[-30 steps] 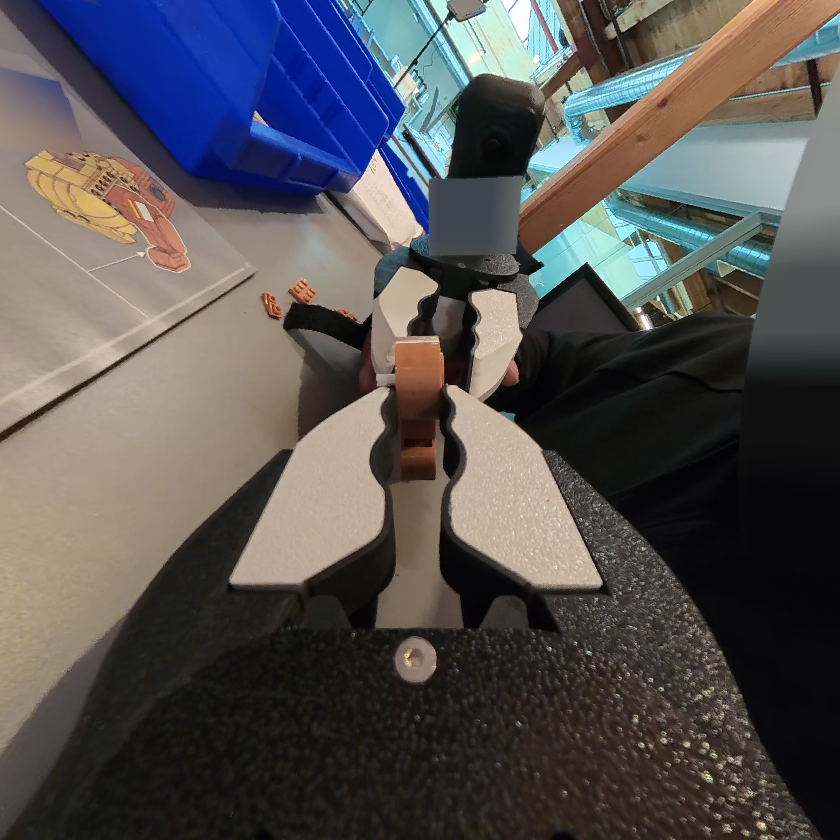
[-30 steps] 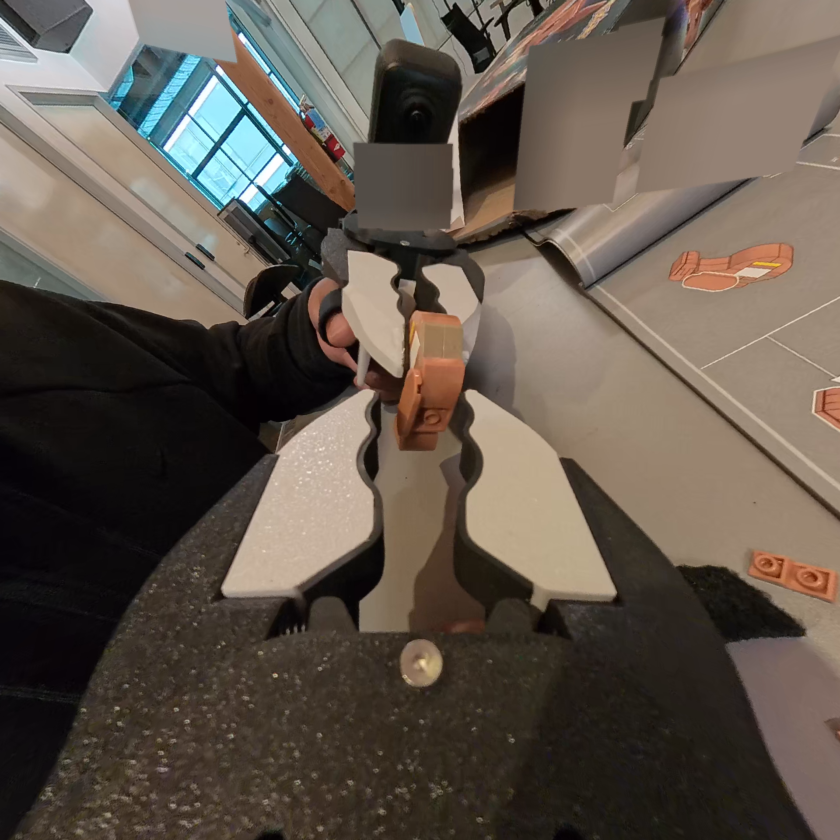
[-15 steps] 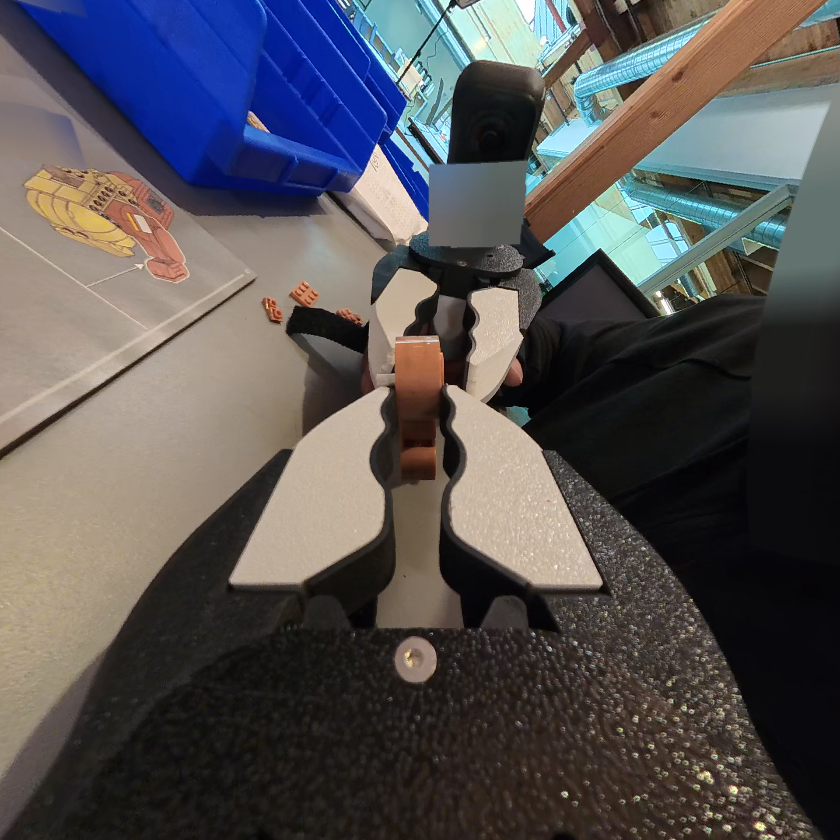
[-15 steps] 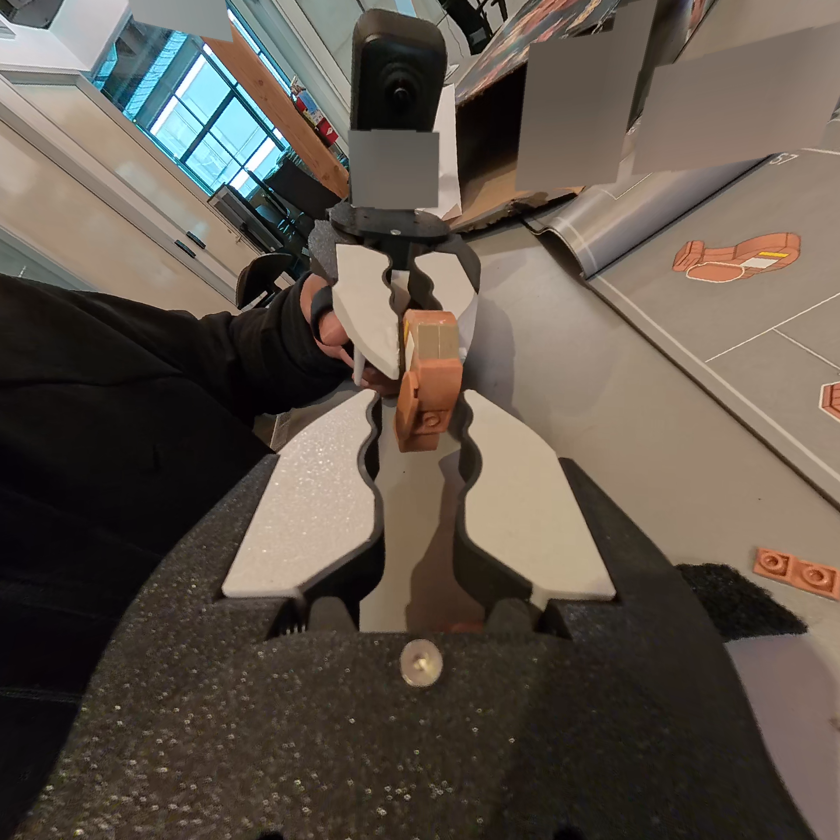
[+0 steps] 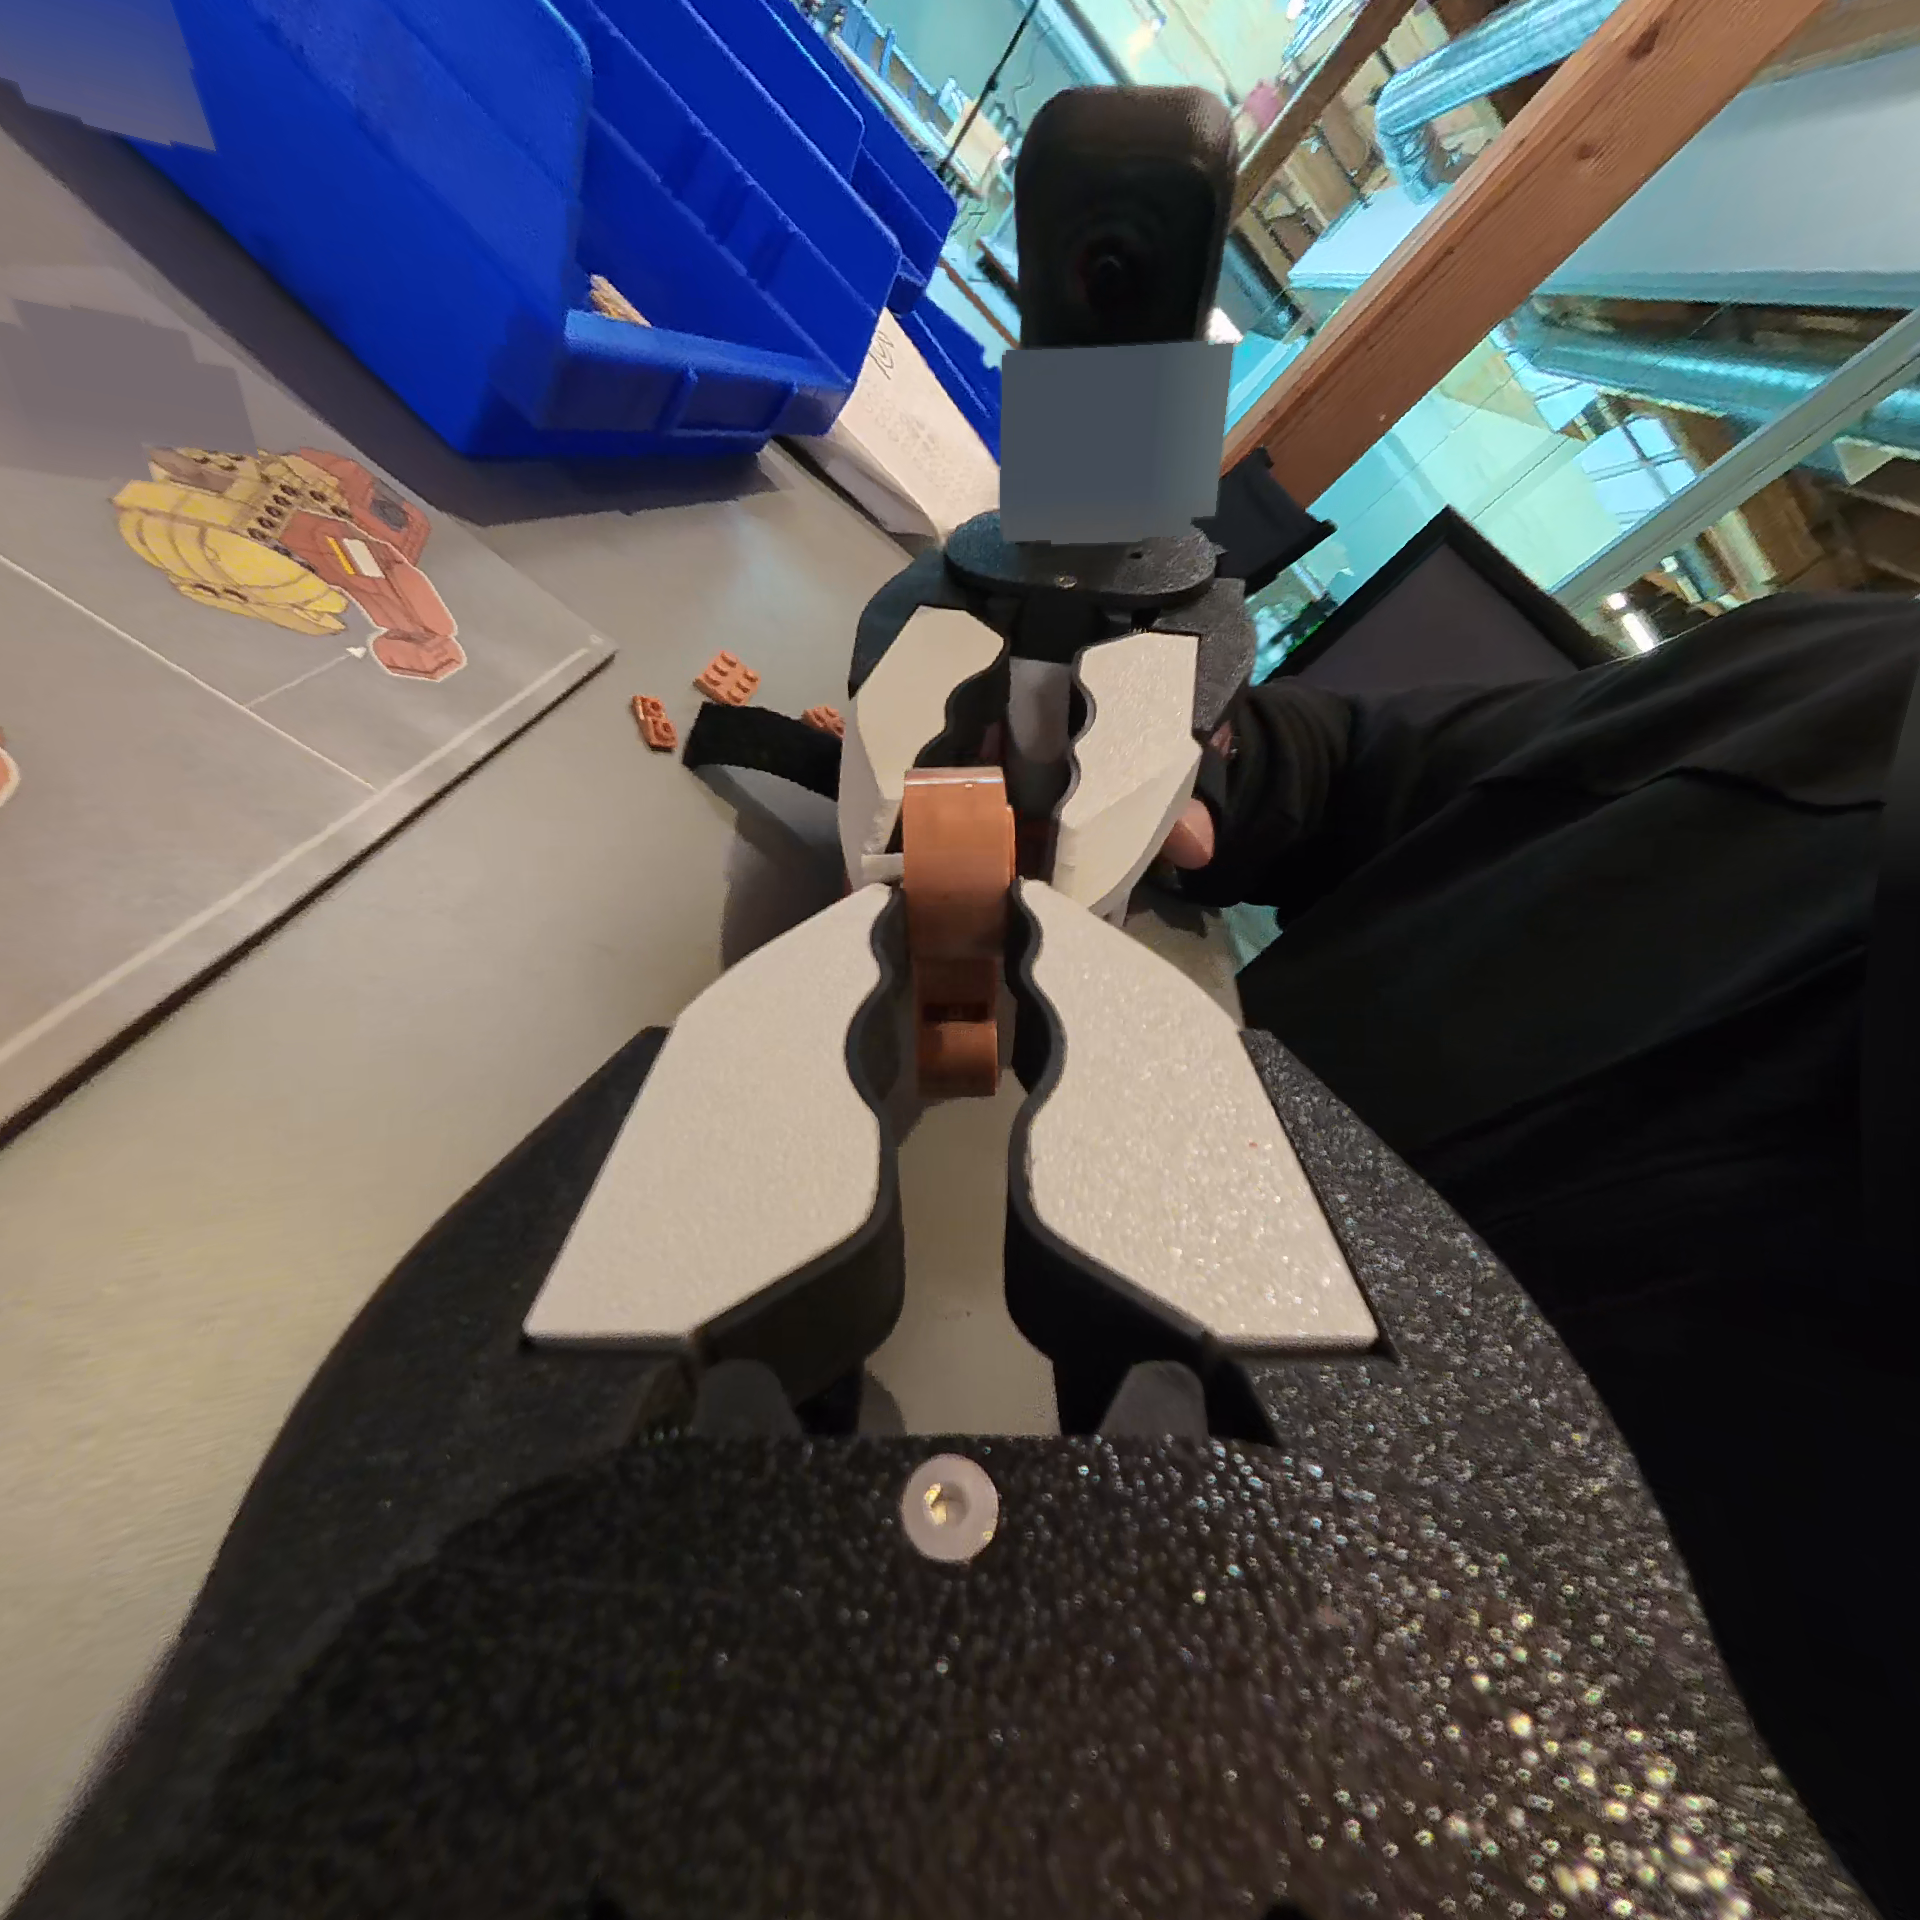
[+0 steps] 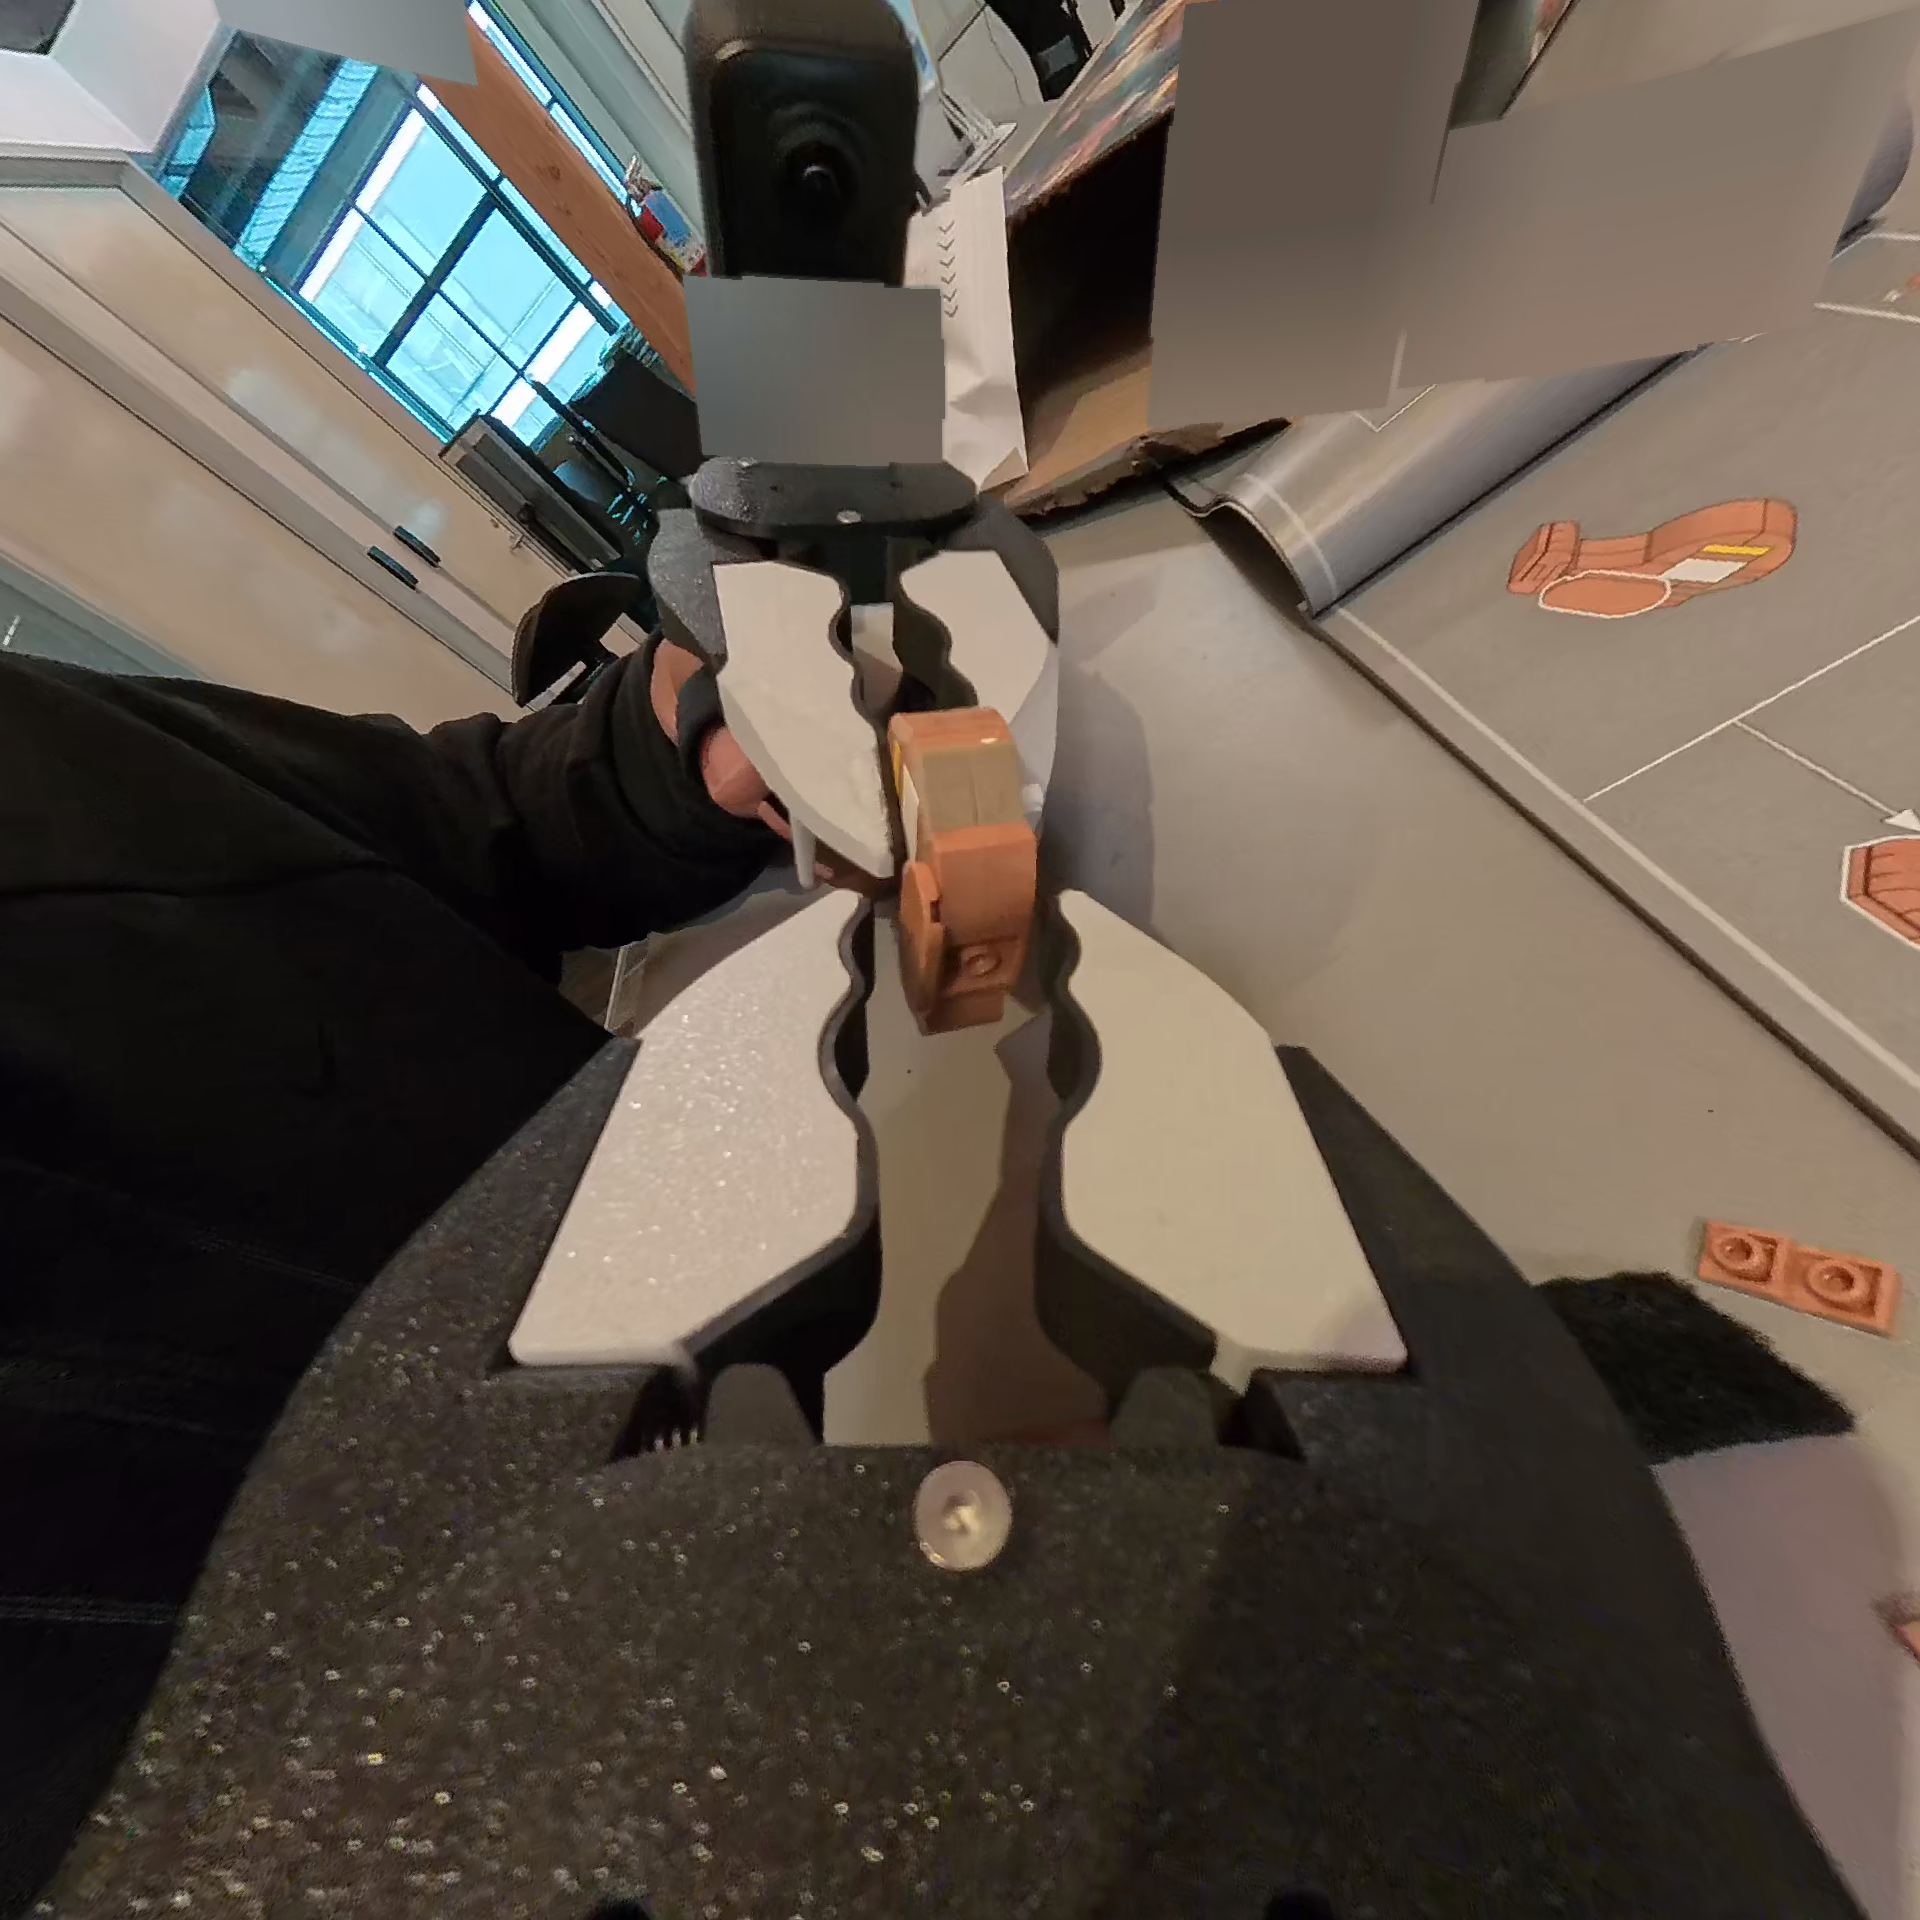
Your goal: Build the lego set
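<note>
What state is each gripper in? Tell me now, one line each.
Left gripper: closed on the brown brick assembly.
Right gripper: the same assembly sits between its fingers; grip cannot be told.

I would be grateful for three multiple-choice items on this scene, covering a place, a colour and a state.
1. Where do the small loose plates lie?
A in a cardboard box
B on the grey table beside the black strap
C on the printed booklet

2. What colour are the storage bins?
A red
B green
C blue

3. How does the left tool stand?
A wide open with nothing between
B shut on the brown brick assembly
C lying flat on the table

Answers:
1 B: they lie on bare table by the strap.
2 C: every bin is blue.
3 B: both pads press the assembly's sides.
</note>
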